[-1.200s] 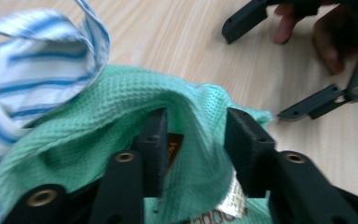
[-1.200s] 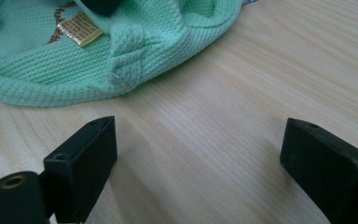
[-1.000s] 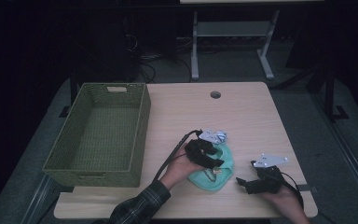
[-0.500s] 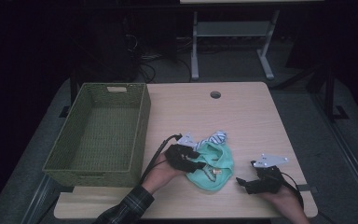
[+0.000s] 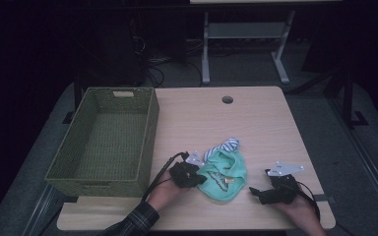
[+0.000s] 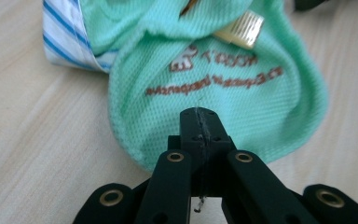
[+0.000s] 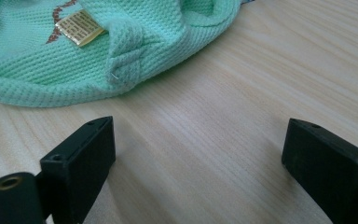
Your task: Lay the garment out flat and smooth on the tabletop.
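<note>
A mint-green knit garment [image 5: 225, 175] with brown print lies crumpled near the table's front edge, with a blue-striped white cloth [image 5: 228, 145] tucked behind it. At the garment's left side, my left gripper [image 5: 197, 178] has just been closing. In the left gripper view its jaws [image 6: 198, 122] are pressed together on the garment's hem [image 6: 135, 154], below the print. A tan label [image 6: 240, 30] shows near the collar. My right gripper [image 5: 256, 192] rests to the right of the garment. It stands open [image 7: 200, 144] over bare wood, with the garment [image 7: 51, 70] just beyond its tips.
An empty green wicker basket [image 5: 148, 132] stands on the left of the wooden table [image 5: 256, 128]. A round cable hole [image 5: 227, 100] sits at the back centre. Dark floor, cables and a metal frame [image 5: 206, 54] lie beyond the table.
My left gripper slid left and toward the front, from over the garment to its left edge, and its jaws shut there. The garment has spread out slightly. The right gripper stayed put.
</note>
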{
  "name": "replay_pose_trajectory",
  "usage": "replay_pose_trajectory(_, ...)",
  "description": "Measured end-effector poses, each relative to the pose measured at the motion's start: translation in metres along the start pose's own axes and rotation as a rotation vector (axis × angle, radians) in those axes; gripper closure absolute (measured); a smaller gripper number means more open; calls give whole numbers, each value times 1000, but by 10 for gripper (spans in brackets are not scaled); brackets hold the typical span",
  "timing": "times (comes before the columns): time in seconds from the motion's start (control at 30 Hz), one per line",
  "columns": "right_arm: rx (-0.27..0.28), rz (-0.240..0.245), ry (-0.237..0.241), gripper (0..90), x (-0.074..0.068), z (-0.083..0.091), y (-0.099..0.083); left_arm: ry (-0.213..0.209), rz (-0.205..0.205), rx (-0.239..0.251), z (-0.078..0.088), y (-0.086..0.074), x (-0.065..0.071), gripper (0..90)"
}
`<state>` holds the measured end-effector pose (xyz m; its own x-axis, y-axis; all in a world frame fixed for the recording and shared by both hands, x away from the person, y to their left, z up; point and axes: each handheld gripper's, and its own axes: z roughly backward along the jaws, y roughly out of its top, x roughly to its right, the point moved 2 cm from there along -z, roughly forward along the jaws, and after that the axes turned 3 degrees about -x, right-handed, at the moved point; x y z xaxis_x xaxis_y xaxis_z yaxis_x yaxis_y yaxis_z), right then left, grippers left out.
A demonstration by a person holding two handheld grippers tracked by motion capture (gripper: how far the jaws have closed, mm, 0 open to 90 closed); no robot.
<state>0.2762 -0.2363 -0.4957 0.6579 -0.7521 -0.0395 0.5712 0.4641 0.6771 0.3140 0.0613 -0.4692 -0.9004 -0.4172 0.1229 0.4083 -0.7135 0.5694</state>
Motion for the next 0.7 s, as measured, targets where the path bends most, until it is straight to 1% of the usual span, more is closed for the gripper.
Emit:
replay_pose_trajectory(0.03, 0, 0, 0, 90, 0, 0, 0, 0, 0, 0, 0, 0, 0, 894)
replay_pose_trajectory(0.07, 0, 5, 1, 89, 0, 0, 0, 4, -4, -17, -4, -1, 0, 894)
replay_pose_trajectory(0.13, -2, 11, 5, 89, 0, 0, 0, -2, 2, -11, -5, -2, 1, 895)
replay_pose_trajectory(0.2, -5, 11, 7, 90, 0, 0, 0, 1, -2, -13, -5, -1, 1, 895)
replay_pose_trajectory(0.23, -21, 13, 4, 98, 0, 1, 2, 4, -5, -14, -5, -1, 1, 895)
replay_pose_trajectory(0.27, -38, 23, 0, 133, -1, 2, 4, 5, -7, -14, -5, -1, 2, 895)
replay_pose_trajectory(0.3, -38, 23, 0, 133, -1, 2, 4, 5, -8, -15, -5, -1, 2, 895)
replay_pose_trajectory(0.33, -36, 31, -12, 137, -1, 3, 6, 0, -2, -15, -5, -1, 1, 895)
replay_pose_trajectory(0.4, -33, 27, -14, 145, 0, 5, 10, -3, 0, -20, -5, -1, 1, 896)
replay_pose_trajectory(0.5, -23, 29, -18, 162, 3, 6, 14, 2, 0, -22, -5, 0, 1, 895)
replay_pose_trajectory(0.53, -9, 21, -12, 204, 7, 7, 18, 4, 4, -19, -6, 0, 2, 895)
replay_pose_trajectory(0.57, -9, 21, -12, 204, 7, 7, 18, 4, 4, -19, -6, 0, 2, 895)
replay_pose_trajectory(0.6, -16, 14, -25, 219, 11, 6, 23, 1, 1, -25, -6, 0, 1, 895)
replay_pose_trajectory(0.63, -16, 14, -25, 219, 11, 6, 23, 1, 1, -25, -6, 0, 1, 895)
replay_pose_trajectory(0.67, -14, 1, -27, 245, 13, 5, 27, -6, 6, -31, -5, 0, 0, 895)
replay_pose_trajectory(0.7, -10, 7, -30, 258, 15, 5, 29, -6, 6, -31, -5, 0, 0, 895)
